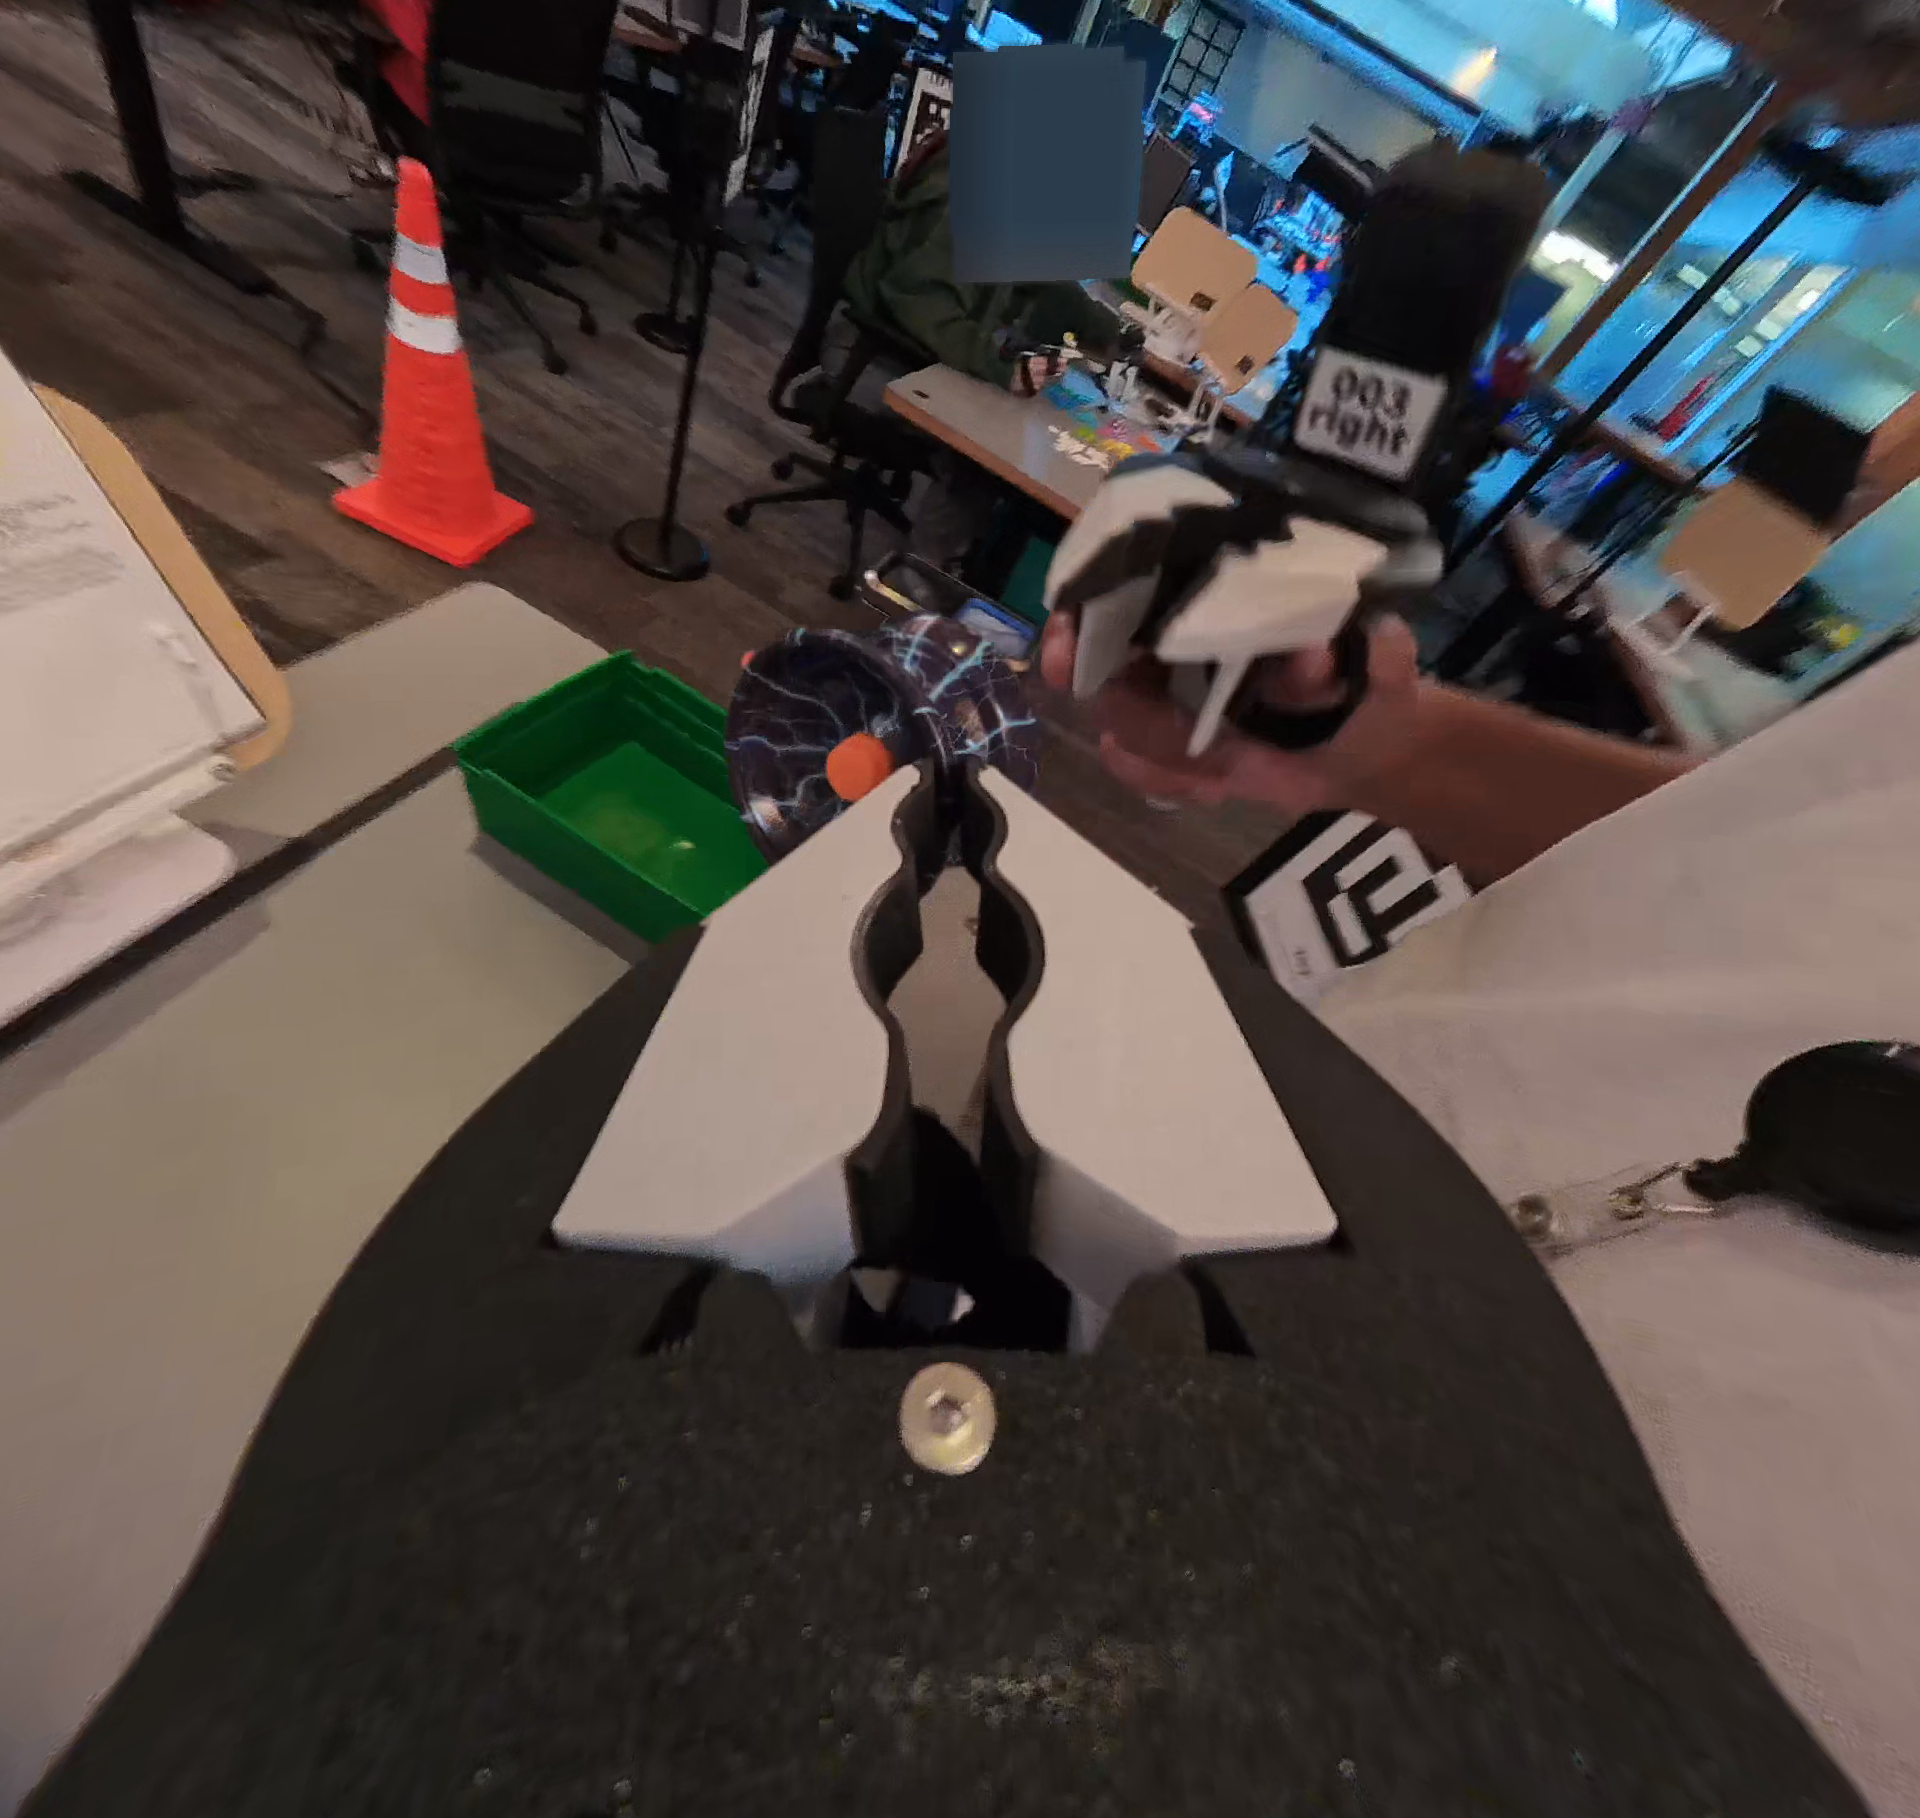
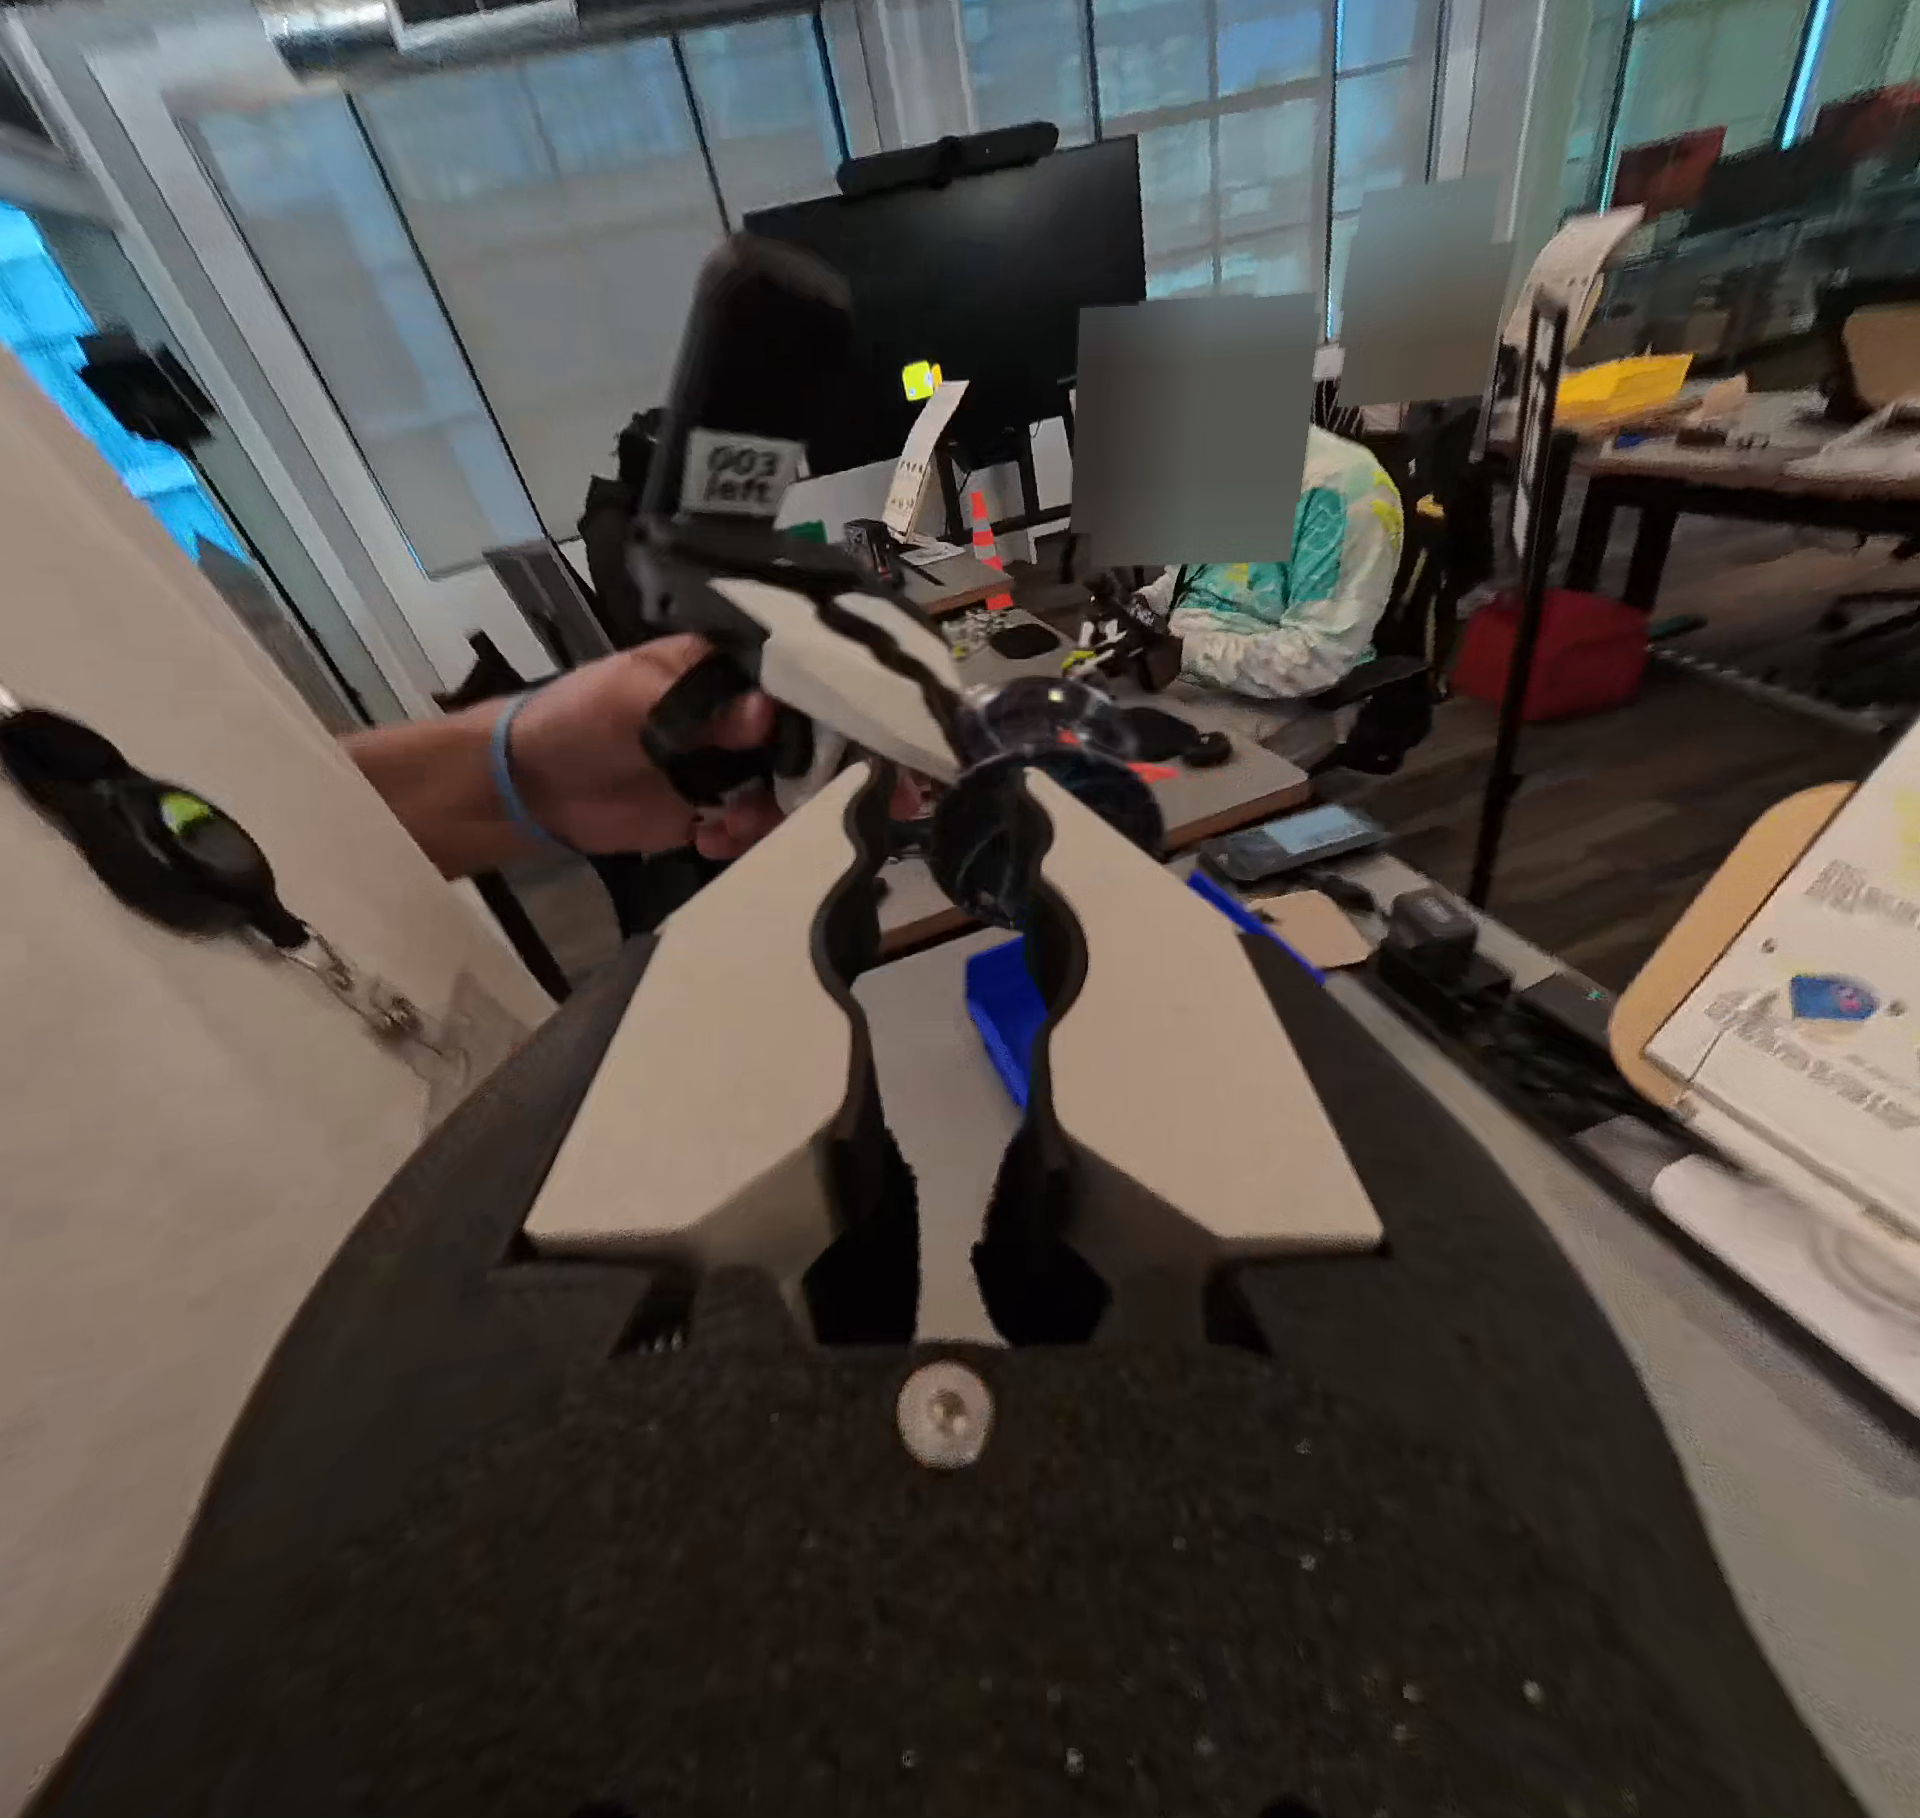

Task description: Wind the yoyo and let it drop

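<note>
Two grippers engaged: my left gripper (image 1: 943, 781) clamps the dark marbled plastic yoyo (image 1: 831, 740), my right gripper (image 2: 951, 781) stands part-open, empty; winding unfinished, drop pending.

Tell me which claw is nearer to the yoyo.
Left. The left claw is pinched into the yoyo at its middle groove, holding it in the air. The right claw sits open just beside it, apart.
</note>
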Tool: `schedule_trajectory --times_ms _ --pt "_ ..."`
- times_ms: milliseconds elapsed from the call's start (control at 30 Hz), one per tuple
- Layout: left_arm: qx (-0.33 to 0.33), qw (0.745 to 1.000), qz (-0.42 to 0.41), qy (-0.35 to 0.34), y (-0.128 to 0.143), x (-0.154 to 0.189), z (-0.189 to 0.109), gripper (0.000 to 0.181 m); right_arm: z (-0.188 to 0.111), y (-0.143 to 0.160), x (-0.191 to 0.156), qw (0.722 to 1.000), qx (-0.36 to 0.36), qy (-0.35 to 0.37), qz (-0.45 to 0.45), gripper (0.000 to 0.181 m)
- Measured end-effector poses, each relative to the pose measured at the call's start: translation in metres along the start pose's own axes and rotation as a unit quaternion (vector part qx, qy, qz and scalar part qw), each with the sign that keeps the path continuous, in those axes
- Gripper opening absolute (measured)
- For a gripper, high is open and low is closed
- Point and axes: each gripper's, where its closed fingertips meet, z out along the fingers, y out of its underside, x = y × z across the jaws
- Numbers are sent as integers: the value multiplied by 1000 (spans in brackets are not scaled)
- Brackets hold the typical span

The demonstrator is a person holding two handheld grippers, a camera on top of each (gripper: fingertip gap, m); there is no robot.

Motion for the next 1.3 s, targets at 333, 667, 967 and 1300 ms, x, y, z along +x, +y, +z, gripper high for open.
schedule_trajectory --times_ms 333,667,967,1300 --pt "1 982 189 12 1 35 -1 0 -3 -12 17 916 -104 -207 327 56" --pt "-38 967 251 9 10 42 4 0 4 8 2 844 -258 -312 352 34" --pt "-38 965 260 -14 11 37 6 0 5 18 5 840 -282 -321 334 0" --pt "-43 969 241 -44 10 18 4 0 19 9 31 927 -296 -206 99 0"
